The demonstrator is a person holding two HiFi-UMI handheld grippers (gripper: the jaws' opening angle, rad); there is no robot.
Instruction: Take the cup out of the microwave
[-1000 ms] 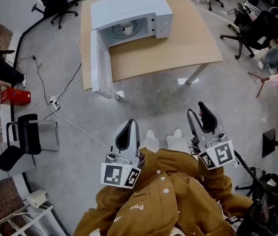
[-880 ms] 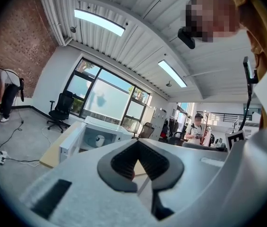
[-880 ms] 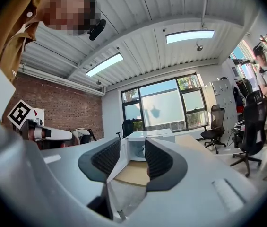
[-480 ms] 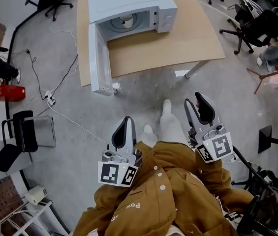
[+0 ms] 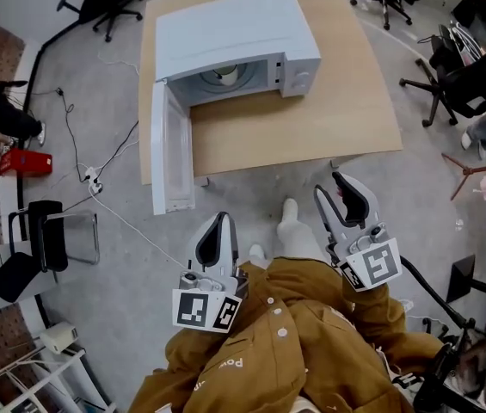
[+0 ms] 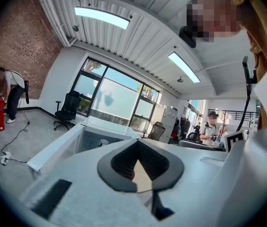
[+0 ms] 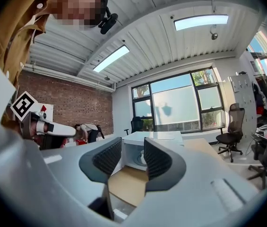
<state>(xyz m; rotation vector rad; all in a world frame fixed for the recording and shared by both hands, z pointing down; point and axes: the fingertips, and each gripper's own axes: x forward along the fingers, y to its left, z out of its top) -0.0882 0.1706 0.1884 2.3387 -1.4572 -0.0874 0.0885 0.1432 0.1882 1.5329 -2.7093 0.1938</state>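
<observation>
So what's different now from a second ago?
The person has walked closer to the table, so the microwave looks a bit bigger in the head view. Both grippers came along: the left hand-held gripper shut, the right hand-held gripper empty with its jaws closing. Nothing was grabbed. The cup still sits inside the microwave, and the door is still open.

- On table (image 5: 311, 127), toward its far-left corner: microwave (image 5: 234, 33).
- Inside microwave: cup (image 5: 228, 75).
- Door (image 5: 169, 157) swung out at microwave's left, reaching past table's near edge.
- On floor left of table: power strip (image 5: 90, 177).
- Right of table: office chairs (image 5: 466, 63).
</observation>
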